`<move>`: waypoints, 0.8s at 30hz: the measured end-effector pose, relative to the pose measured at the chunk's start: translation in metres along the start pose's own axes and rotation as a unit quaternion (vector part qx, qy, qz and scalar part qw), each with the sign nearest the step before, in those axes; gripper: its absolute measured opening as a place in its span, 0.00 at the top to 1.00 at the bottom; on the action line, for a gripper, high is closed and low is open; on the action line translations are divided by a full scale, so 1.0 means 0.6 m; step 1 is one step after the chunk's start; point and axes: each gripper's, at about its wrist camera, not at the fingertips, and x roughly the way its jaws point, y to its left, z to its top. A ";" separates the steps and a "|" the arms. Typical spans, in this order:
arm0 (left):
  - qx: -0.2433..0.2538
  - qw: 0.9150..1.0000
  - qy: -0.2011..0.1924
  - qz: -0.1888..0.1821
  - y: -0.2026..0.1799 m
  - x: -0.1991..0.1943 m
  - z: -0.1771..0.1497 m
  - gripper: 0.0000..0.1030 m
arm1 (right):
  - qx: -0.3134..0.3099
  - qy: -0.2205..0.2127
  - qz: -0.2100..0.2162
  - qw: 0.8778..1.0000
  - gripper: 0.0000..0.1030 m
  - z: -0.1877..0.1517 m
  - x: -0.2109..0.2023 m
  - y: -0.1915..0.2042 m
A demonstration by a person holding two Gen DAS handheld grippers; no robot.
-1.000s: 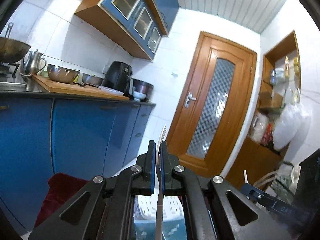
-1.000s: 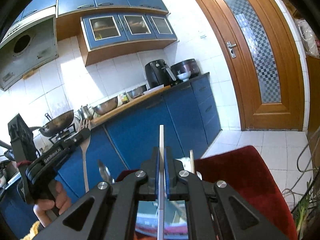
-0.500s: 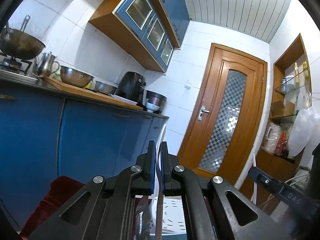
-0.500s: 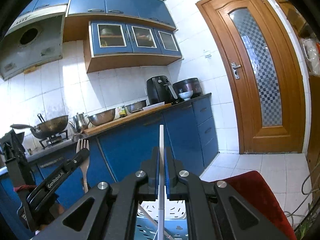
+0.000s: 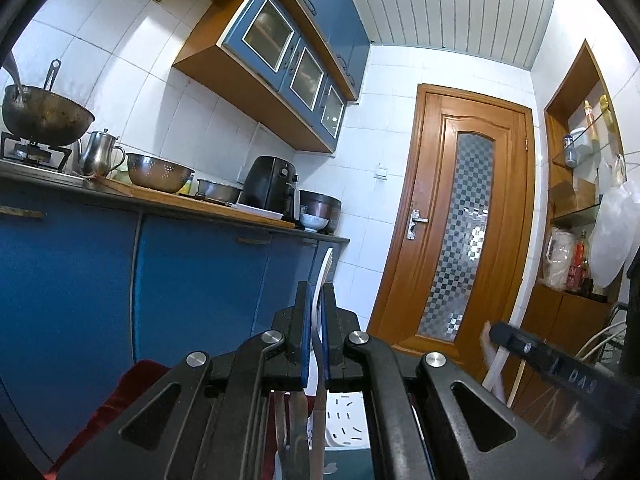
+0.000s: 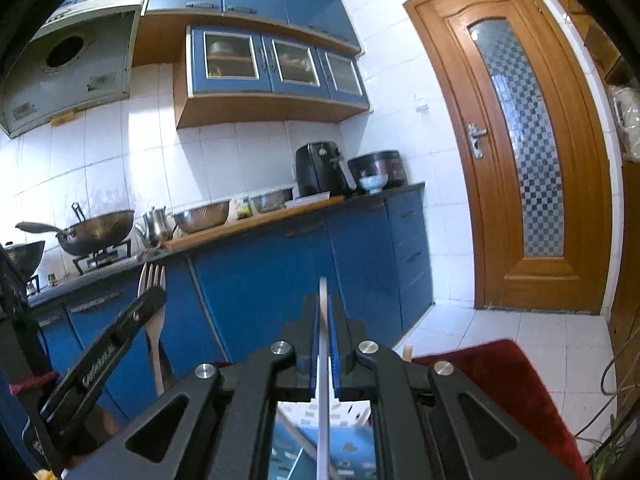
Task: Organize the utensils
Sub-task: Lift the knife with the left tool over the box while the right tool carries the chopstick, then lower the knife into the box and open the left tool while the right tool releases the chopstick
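Bench (image 6: 280,216), blue-fronted, as I see it from the right wrist view, catalogued relative to the black air fryer (image 6: 320,168):
- dark cooker pot (image 6: 378,168) just right of it, white bowl (image 6: 373,182) in front;
- steel bowl (image 6: 270,199), colander (image 6: 200,214) and kettle (image 6: 157,224) to its left;
- wok (image 6: 94,232) on a burner stand, farthest left.

White-tiled floor (image 6: 520,336) carries a red mat (image 6: 500,376).
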 end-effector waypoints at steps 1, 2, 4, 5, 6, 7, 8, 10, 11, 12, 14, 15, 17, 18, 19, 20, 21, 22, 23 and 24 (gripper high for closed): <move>-0.001 1.000 -0.002 0.002 0.000 -0.001 0.001 0.98 | -0.004 -0.008 -0.004 1.000 0.94 0.006 0.000 0.001; -0.001 1.000 -0.003 0.003 0.000 -0.002 0.002 0.98 | -0.010 -0.014 -0.009 1.000 0.94 0.011 0.001 0.002; -0.001 1.000 0.000 0.002 0.000 -0.001 0.002 0.98 | -0.023 -0.015 -0.013 1.000 0.94 0.015 0.005 0.005; -0.001 1.000 0.004 0.001 0.001 0.000 0.001 0.98 | -0.025 -0.012 -0.013 1.000 0.94 0.015 0.007 0.006; 0.000 1.000 0.008 -0.001 -0.001 0.000 0.001 0.98 | -0.026 -0.007 -0.012 1.000 0.94 0.014 0.008 0.006; 0.003 1.000 0.013 -0.002 -0.002 0.001 -0.001 0.98 | -0.025 -0.002 -0.010 1.000 0.94 0.012 0.007 0.005; 0.006 1.000 0.017 -0.002 -0.003 0.001 -0.003 0.98 | -0.023 0.004 -0.009 1.000 0.94 0.009 0.005 0.003; 0.010 1.000 0.020 -0.003 -0.007 0.000 -0.007 0.98 | -0.017 0.013 -0.005 1.000 0.94 0.005 -0.001 -0.001; 0.011 1.000 0.022 -0.003 -0.008 0.000 -0.009 0.98 | -0.012 0.018 -0.001 1.000 0.94 0.003 -0.005 -0.003; 0.012 1.000 0.024 -0.003 -0.009 0.001 -0.011 0.98 | -0.005 0.026 0.004 1.000 0.94 0.003 -0.009 -0.006; 0.011 1.000 0.026 -0.004 -0.011 -0.002 -0.014 0.98 | 0.004 0.037 0.010 0.999 0.94 0.003 -0.015 -0.012; 0.010 0.999 0.030 -0.005 -0.011 -0.004 -0.016 0.98 | 0.008 0.041 0.012 0.999 0.94 0.003 -0.017 -0.014; 0.010 0.999 0.037 -0.004 -0.012 -0.007 -0.016 0.94 | 0.016 0.048 0.014 0.999 0.94 0.004 -0.024 -0.019; 0.010 0.999 0.040 -0.004 -0.012 -0.008 -0.016 0.89 | 0.020 0.051 0.015 0.998 0.94 0.004 -0.028 -0.020; 0.009 0.999 0.043 -0.005 -0.012 -0.012 -0.016 0.77 | 0.023 0.057 0.015 0.998 0.93 0.003 -0.033 -0.022; 0.007 0.999 0.045 -0.008 -0.012 -0.016 -0.016 0.69 | 0.025 0.060 0.016 0.998 0.93 0.003 -0.037 -0.024; 0.008 0.999 0.045 -0.007 -0.012 -0.021 -0.015 0.68 | 0.027 0.065 0.017 0.997 0.92 0.001 -0.041 -0.025; 0.010 0.999 0.046 -0.006 -0.013 -0.026 -0.014 0.67 | 0.029 0.067 0.017 0.997 0.92 0.000 -0.045 -0.027; 0.013 0.999 0.046 -0.006 -0.014 -0.029 -0.013 0.67 | 0.031 0.070 0.017 0.997 0.91 -0.002 -0.050 -0.029; 0.015 0.999 0.048 -0.006 -0.016 -0.033 -0.011 0.67 | 0.034 0.074 0.018 0.997 0.91 -0.004 -0.056 -0.030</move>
